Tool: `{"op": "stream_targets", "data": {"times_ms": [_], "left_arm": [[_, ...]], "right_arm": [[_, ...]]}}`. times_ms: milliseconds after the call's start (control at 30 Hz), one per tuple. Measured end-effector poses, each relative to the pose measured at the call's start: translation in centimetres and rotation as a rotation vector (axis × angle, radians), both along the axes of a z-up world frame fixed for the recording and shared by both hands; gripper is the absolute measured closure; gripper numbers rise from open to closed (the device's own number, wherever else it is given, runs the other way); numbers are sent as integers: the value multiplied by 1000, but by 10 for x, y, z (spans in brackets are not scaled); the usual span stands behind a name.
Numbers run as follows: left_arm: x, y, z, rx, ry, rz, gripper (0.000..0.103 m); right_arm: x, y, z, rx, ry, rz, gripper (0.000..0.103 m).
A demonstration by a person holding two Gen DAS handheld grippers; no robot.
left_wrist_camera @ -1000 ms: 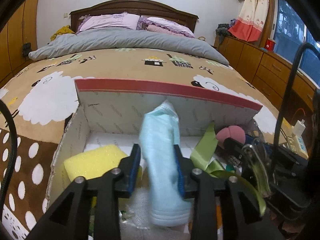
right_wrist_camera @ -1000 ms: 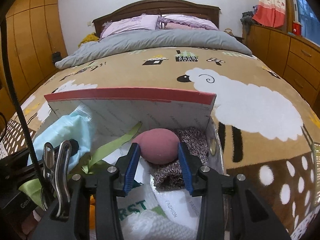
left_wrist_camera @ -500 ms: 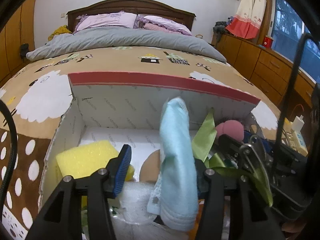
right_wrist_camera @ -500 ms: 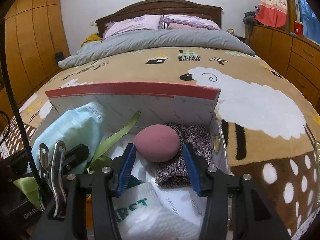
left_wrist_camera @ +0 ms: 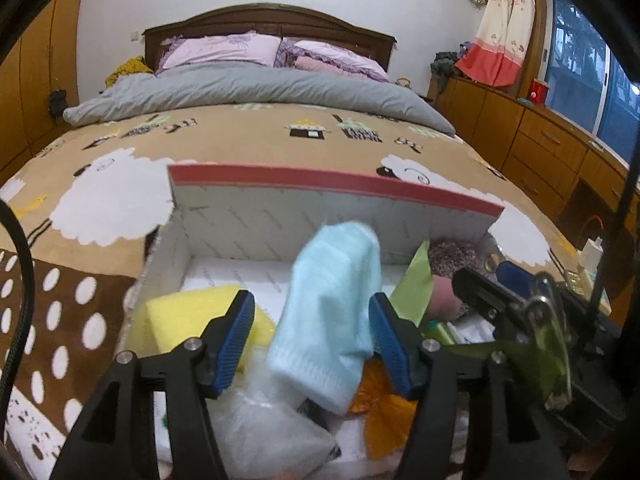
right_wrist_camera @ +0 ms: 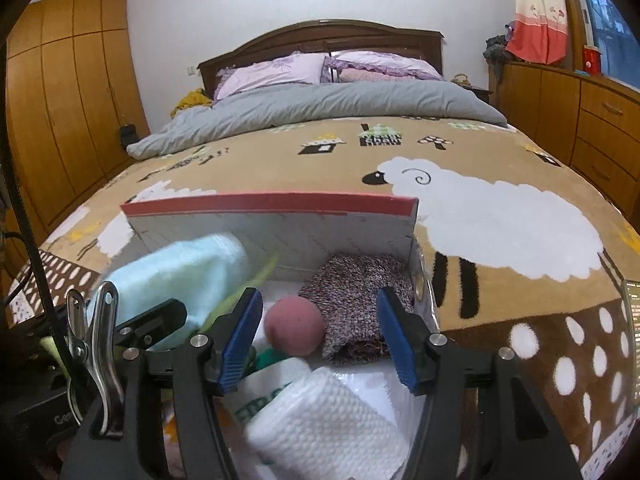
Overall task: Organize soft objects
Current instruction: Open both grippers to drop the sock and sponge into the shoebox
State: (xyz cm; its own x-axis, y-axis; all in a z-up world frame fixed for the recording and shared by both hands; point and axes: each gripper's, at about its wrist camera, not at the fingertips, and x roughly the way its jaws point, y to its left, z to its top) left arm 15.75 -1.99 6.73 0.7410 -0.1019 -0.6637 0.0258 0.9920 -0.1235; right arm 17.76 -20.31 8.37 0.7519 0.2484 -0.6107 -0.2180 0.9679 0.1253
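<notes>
Two grippers: both stand over the white cardboard box (left_wrist_camera: 240, 224) on the bed.
Left gripper (left_wrist_camera: 312, 338): fingers wide apart; the light blue cloth (left_wrist_camera: 332, 304) stands tilted between them, close to the right finger; whether it touches, I cannot tell.
Yellow sponge (left_wrist_camera: 188, 316): behind the left finger.
Right gripper (right_wrist_camera: 320, 334): fingers wide apart, holding nothing.
Pink sponge ball (right_wrist_camera: 295, 325): between them, nearer the left finger.
Knitted cloth (right_wrist_camera: 360, 296): just behind the ball.

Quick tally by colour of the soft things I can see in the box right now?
Light blue: 1, cloth
Yellow: 1, sponge
Pink: 1, ball
Purple-speckled: 1, knit piece
White: 1, textured cloth
Green: 1, ribbon
Orange: 1, piece, partly hidden
Clear: 1, plastic bag
Total: 8
</notes>
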Motion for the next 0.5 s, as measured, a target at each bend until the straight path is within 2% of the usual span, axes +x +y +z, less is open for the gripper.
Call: {"op": "stream_targets", "data": {"times_ms": [333,500], "left_arm": [[-33,0,19,19,-4,-4,36],[-38,3,18,11,10,3,33]], "right_arm": [[-33,2,22,9,-20,20,42],[-38,0,20,6,0,0,42]]}}
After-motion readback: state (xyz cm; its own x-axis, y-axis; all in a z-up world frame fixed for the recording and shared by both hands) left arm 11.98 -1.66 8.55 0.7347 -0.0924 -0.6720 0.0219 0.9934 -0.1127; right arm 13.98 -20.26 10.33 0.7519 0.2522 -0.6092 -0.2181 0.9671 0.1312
